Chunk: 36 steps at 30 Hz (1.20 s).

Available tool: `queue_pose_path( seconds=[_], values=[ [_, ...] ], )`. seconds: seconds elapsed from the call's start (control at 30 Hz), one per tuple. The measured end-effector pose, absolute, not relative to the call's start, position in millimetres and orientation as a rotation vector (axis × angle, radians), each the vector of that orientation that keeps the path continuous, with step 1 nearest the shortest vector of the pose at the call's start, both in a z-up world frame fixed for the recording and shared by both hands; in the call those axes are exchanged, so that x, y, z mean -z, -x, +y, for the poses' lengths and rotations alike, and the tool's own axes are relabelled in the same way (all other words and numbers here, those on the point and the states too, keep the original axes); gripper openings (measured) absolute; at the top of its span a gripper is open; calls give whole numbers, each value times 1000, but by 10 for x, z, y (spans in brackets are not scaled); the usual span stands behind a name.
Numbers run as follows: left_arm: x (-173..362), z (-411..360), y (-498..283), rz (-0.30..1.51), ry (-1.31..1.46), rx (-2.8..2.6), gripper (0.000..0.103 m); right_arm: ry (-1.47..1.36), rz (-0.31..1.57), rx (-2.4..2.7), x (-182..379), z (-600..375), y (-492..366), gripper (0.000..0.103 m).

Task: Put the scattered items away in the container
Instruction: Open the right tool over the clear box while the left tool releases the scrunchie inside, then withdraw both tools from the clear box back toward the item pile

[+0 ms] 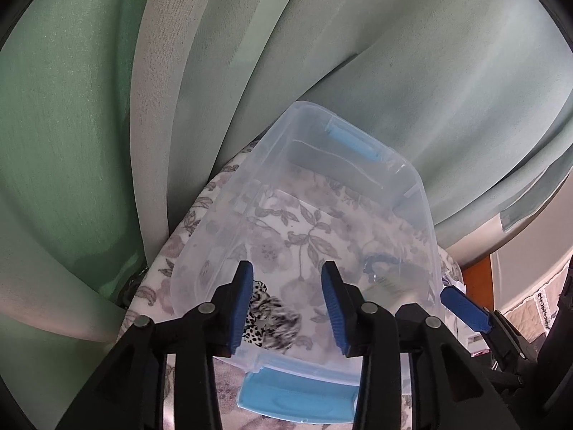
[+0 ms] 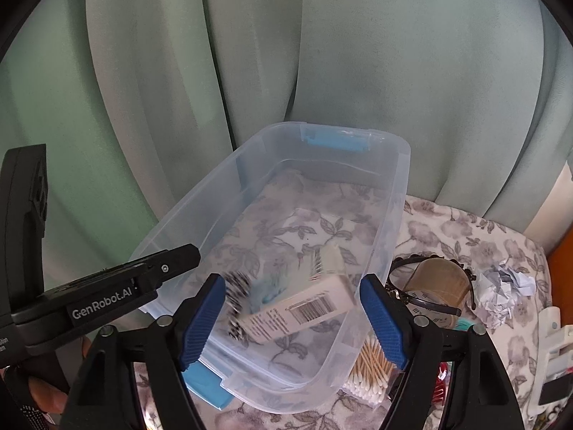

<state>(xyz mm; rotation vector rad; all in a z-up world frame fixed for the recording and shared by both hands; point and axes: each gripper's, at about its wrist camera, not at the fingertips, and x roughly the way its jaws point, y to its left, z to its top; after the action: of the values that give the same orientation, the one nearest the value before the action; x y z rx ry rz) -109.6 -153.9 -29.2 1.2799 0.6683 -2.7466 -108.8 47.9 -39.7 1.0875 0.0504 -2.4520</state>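
Left tongs: black plastic arms, ribbed blue pads, round silver rivets at the pivots. Right tongs: same black arms, same ribbed blue pads, same silver rivets. On the left tongs' black body, seen from the right wrist: white "GenRobot.AI" lettering and a small screw. At lower left, a dark studded strap.
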Motion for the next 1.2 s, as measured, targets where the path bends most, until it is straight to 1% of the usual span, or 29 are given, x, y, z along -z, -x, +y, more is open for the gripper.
queue_pose_path(
  seconds=[0.17,0.23,0.33,0.4,0.47,0.6,0.7,0.83,0.93,1.2],
  values=[
    [269,-1546,1056,666,-1283,2747,46,-1090,51,2450,397,469,1071,85],
    [249,-1540,1043,662,-1279,2753,50,-1092,51,2452,391,474,1048,85],
    [191,-1559,966,666,-1270,2760,57,-1079,48,2458,354,492,1005,94],
    [168,-1549,941,664,-1266,2757,59,-1067,46,2463,322,513,955,99],
    [132,-1542,899,662,-1262,2758,59,-1057,42,2473,286,547,908,102],
    [42,-1503,785,607,-1244,2765,65,-1038,19,2496,209,641,807,103],
    [-26,-1447,717,581,-1227,2784,67,-1017,2,2525,146,724,712,103],
    [-137,-1326,610,509,-1195,2822,75,-987,-28,2576,69,874,582,103],
    [-236,-1207,525,457,-1159,2854,76,-970,-48,2616,18,1005,488,103],
    [-476,-886,297,376,-1074,2926,77,-909,-110,2682,-123,1368,208,103]
  ],
)
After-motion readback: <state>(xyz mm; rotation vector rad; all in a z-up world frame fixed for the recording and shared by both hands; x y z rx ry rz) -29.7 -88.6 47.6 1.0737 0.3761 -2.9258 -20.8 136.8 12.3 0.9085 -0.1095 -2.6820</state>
